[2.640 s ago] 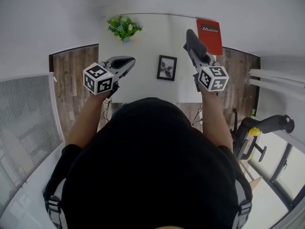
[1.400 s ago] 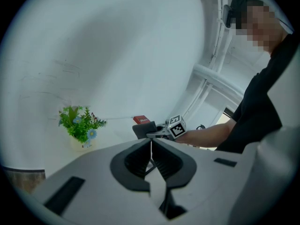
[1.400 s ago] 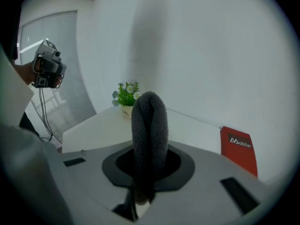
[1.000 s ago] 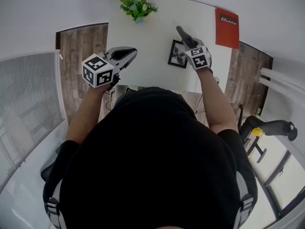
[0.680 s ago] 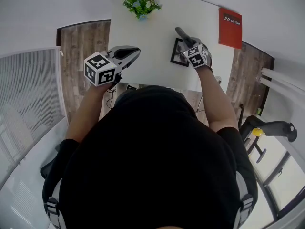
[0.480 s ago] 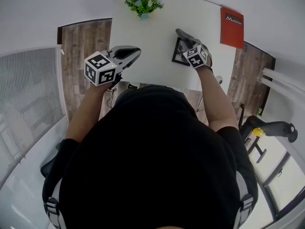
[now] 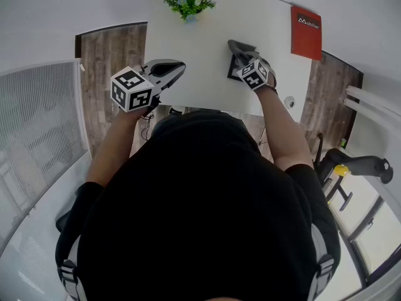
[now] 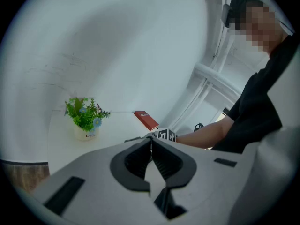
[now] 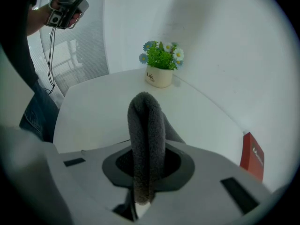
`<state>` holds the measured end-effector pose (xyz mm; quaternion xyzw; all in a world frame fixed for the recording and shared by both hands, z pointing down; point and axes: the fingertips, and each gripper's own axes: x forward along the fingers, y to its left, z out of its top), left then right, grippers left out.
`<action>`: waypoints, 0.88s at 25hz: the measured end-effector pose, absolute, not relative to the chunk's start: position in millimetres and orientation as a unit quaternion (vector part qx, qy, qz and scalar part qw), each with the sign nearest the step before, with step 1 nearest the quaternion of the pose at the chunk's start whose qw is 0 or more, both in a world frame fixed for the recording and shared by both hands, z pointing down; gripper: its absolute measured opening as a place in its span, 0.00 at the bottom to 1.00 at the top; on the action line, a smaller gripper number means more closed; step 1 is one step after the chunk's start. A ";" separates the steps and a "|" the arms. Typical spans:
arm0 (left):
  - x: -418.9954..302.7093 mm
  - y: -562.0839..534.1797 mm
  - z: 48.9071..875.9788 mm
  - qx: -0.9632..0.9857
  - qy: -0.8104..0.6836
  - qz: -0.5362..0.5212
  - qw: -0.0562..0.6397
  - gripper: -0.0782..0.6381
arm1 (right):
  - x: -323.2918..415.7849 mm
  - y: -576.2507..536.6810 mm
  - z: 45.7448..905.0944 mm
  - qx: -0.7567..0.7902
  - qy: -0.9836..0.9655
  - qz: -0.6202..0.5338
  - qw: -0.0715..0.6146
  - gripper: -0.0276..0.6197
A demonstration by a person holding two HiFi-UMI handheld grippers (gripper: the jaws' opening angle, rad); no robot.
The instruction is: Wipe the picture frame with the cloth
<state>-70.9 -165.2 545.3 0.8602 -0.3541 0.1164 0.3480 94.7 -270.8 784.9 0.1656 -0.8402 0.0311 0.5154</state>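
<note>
While my right gripper (image 7: 244,56) clamps a folded, dark grey fleecy cloth (image 9: 146,125), soft and limp, my left gripper (image 7: 180,68) hangs pinched together on nothing, nearer me than the green potted plant (image 7: 187,0). Right of that plant, nearer me, the small black picture frame (image 7: 232,69) lies mostly hidden below the cloth. It looks light, stiff and perhaps glass-fronted. I judge it may slide, so I should steady its rim.
</note>
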 end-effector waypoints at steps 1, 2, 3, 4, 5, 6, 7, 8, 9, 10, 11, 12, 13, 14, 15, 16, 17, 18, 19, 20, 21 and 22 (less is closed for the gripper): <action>-71.4 -164.8 544.7 0.860 -0.354 0.116 0.348 0.12 | 94.4 -268.1 785.8 0.164 -0.840 0.032 0.517 0.11; -71.7 -164.4 544.4 0.861 -0.353 0.116 0.348 0.12 | 94.3 -265.5 786.7 0.162 -0.839 0.034 0.518 0.11; -71.9 -163.8 544.5 0.861 -0.351 0.116 0.349 0.12 | 94.3 -262.9 787.9 0.161 -0.838 0.035 0.520 0.11; -72.3 -163.3 544.8 0.861 -0.350 0.116 0.349 0.12 | 94.2 -260.6 789.3 0.160 -0.838 0.036 0.521 0.11; -73.0 -163.0 545.3 0.862 -0.349 0.116 0.350 0.12 | 93.8 -258.7 790.5 0.159 -0.837 0.038 0.522 0.11; -73.9 -163.0 545.5 0.862 -0.348 0.117 0.350 0.13 | 93.2 -257.2 791.2 0.159 -0.836 0.039 0.523 0.11; -74.7 -163.1 545.2 0.863 -0.347 0.116 0.350 0.12 | 92.6 -255.7 791.4 0.158 -0.836 0.041 0.524 0.11; -75.0 -163.1 544.7 0.863 -0.346 0.116 0.350 0.12 | 92.4 -253.8 791.4 0.158 -0.835 0.042 0.525 0.11; -75.0 -163.0 544.2 0.864 -0.344 0.115 0.349 0.13 | 92.8 -251.7 791.5 0.157 -0.835 0.044 0.526 0.11; -75.0 -163.2 543.7 0.865 -0.343 0.115 0.349 0.12 | 93.6 -249.6 792.0 0.157 -0.834 0.046 0.527 0.11; -75.4 -163.3 543.4 0.865 -0.342 0.114 0.348 0.12 | 94.3 -247.7 792.6 0.157 -0.833 0.048 0.528 0.11; -76.3 -163.3 543.3 0.866 -0.341 0.114 0.348 0.12 | 94.8 -245.7 793.1 0.157 -0.832 0.050 0.529 0.11; -77.5 -163.0 543.2 0.866 -0.341 0.114 0.347 0.12 | 95.0 -243.5 793.5 0.157 -0.832 0.050 0.530 0.11; -78.8 -162.3 543.0 0.866 -0.340 0.113 0.347 0.12 | 95.0 -241.0 793.5 0.156 -0.831 0.051 0.531 0.11; -79.9 -161.5 542.7 0.866 -0.340 0.113 0.347 0.13 | 95.1 -238.3 793.3 0.156 -0.831 0.051 0.532 0.11; -80.7 -160.7 542.5 0.867 -0.340 0.112 0.348 0.12 | 95.5 -235.7 792.9 0.156 -0.830 0.051 0.533 0.11; -81.0 -160.0 542.4 0.867 -0.339 0.110 0.348 0.12 | 96.0 -233.4 792.8 0.157 -0.830 0.052 0.533 0.11; -81.1 -159.6 542.3 0.867 -0.338 0.109 0.349 0.13 | 96.5 -231.4 792.9 0.157 -0.829 0.053 0.534 0.11; -81.1 -159.1 542.2 0.868 -0.337 0.109 0.349 0.12 | 96.9 -229.5 793.2 0.158 -0.829 0.054 0.535 0.11; -80.8 -158.5 541.9 0.869 -0.335 0.109 0.348 0.12 | 97.2 -227.4 793.3 0.158 -0.828 0.055 0.535 0.11; -80.4 -157.8 541.3 0.870 -0.333 0.109 0.348 0.12 | 97.5 -225.1 793.2 0.158 -0.827 0.057 0.536 0.11; -80.1 -156.9 540.7 0.871 -0.331 0.109 0.347 0.12 | 97.7 -222.8 792.9 0.158 -0.827 0.058 0.536 0.11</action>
